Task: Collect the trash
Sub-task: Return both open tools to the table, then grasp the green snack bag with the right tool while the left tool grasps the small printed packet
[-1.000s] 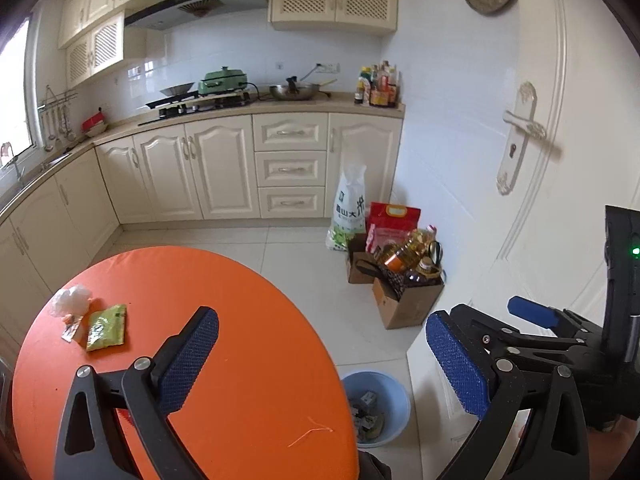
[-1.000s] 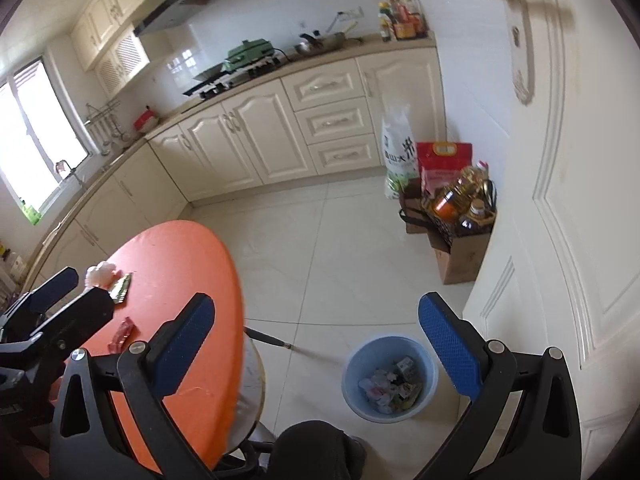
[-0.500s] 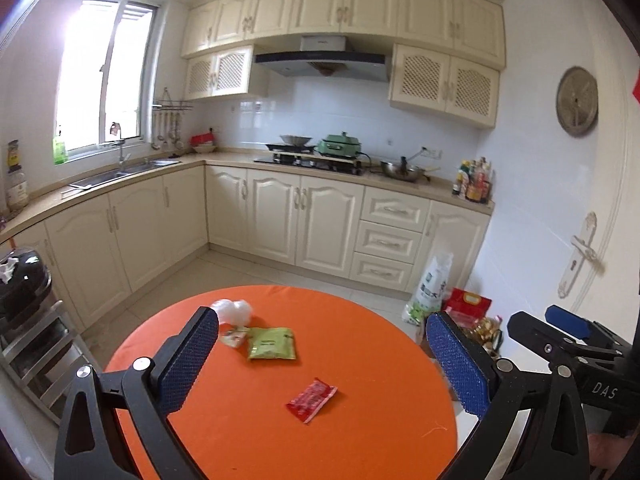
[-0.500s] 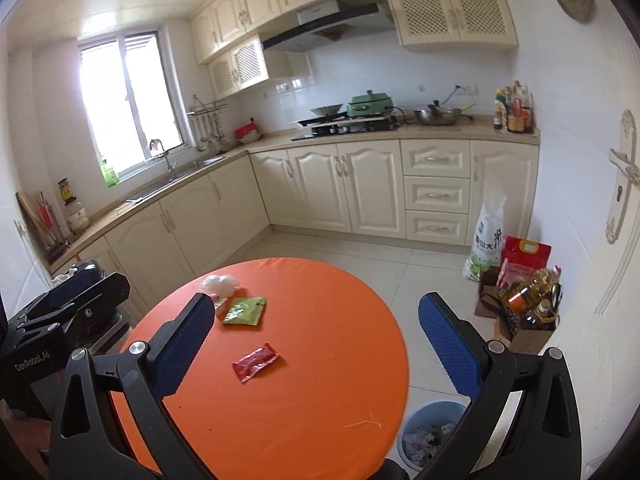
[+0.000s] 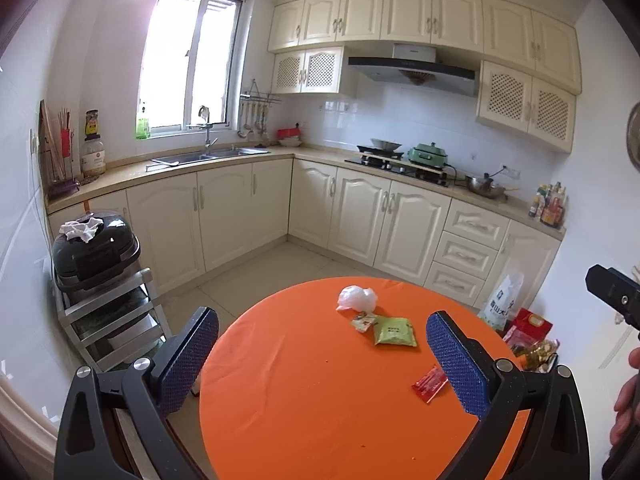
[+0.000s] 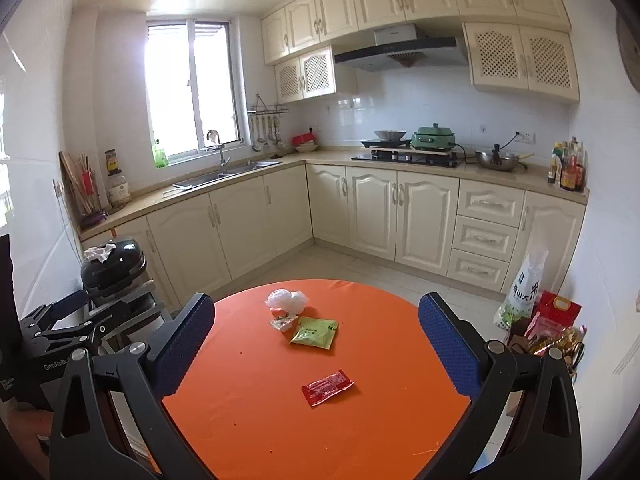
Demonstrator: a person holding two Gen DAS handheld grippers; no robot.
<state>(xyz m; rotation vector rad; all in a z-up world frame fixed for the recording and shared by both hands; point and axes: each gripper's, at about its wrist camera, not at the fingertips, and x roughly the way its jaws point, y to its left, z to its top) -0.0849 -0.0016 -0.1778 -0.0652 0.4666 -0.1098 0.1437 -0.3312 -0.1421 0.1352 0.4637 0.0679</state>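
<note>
Both the left gripper and right gripper hang spread wide and empty over the round orange table. A red wrapper lies mid-table; a green packet, a small wrapper and what looks like a crumpled white bag sit nearer the far edge, with bare cloth around them.

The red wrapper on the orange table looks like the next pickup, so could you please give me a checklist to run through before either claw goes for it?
1. Right claw open and holding nothing: ok.
2. Left claw open and holding nothing: ok.
3. Red wrapper lies flat, apart from the other trash: ok.
4. Green packet, small torn wrapper and white plastic bag clustered at the far side, out of the approach path: ok.
5. Table bare around the red wrapper: ok.
6. Bin location for the drop: cannot tell, not in view now.
</note>
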